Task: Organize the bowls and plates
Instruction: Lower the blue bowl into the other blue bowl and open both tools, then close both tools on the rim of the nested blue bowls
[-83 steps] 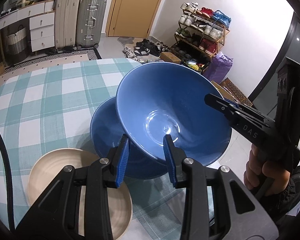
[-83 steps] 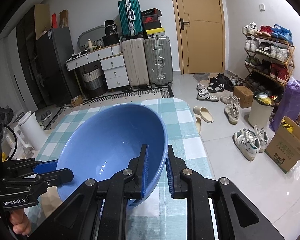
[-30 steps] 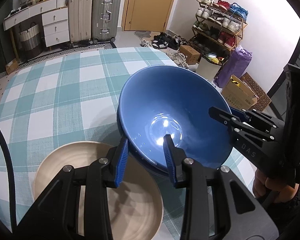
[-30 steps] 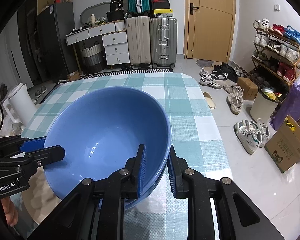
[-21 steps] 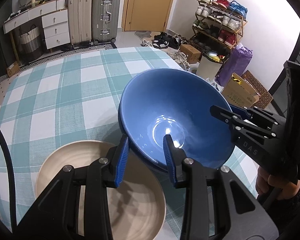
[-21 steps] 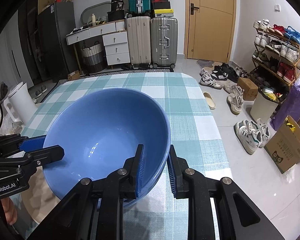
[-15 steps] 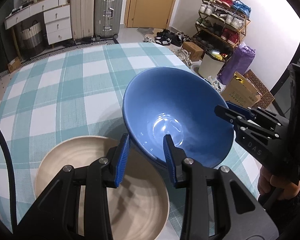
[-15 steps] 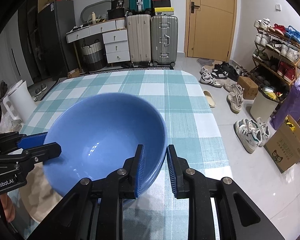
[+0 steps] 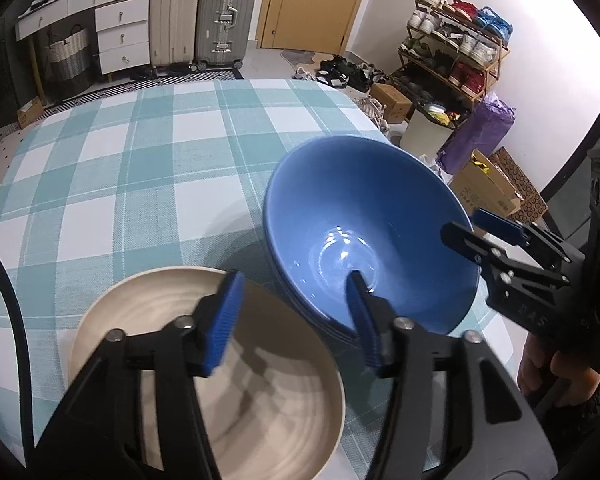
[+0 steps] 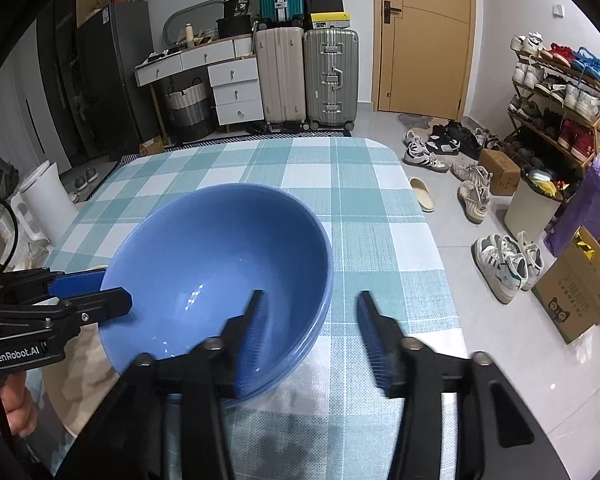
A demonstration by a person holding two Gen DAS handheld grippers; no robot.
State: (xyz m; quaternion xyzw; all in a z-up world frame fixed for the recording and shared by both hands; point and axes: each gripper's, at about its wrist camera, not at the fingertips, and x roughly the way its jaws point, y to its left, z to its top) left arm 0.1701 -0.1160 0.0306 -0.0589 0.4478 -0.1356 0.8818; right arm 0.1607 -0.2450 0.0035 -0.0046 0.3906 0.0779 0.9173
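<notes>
Left wrist view: the left gripper [image 9: 292, 316] is seen at the lower centre of the frame with its jaws parted, having just been opening; the near rim of the blue bowl [image 9: 364, 232] lies between the blue pads [image 9: 224, 316], but is not pressed by either pad. The blue bowl is nested in another blue bowl of the same shape, whose rim edges are visible just beneath it at the lower left of the stack. The stack stands on the teal checked tablecloth [image 9: 132, 184], right of centre in the frame. A beige plate [image 9: 260, 408] lies at the lower left, just beside the stack and partly under the left gripper's fingers. At the right edge the right gripper [image 9: 472, 228] is seen at the far rim of the bowl, with a person's hand [image 9: 556, 372] below it.

Right wrist view: the right gripper [image 10: 308, 332] is seen at the lower centre, released, its jaws likewise having just been opening; the bowl's rim [image 10: 324, 280] stands between the pads without being clamped. The nested blue bowl [image 10: 212, 272] fills the centre left of the frame. The left gripper [image 10: 100, 288] is seen at the left edge, at the bowl's opposite rim. Suitcases [image 10: 308, 76] and a shoe rack [image 10: 556, 96] are visible in the upper part of the frame.
</notes>
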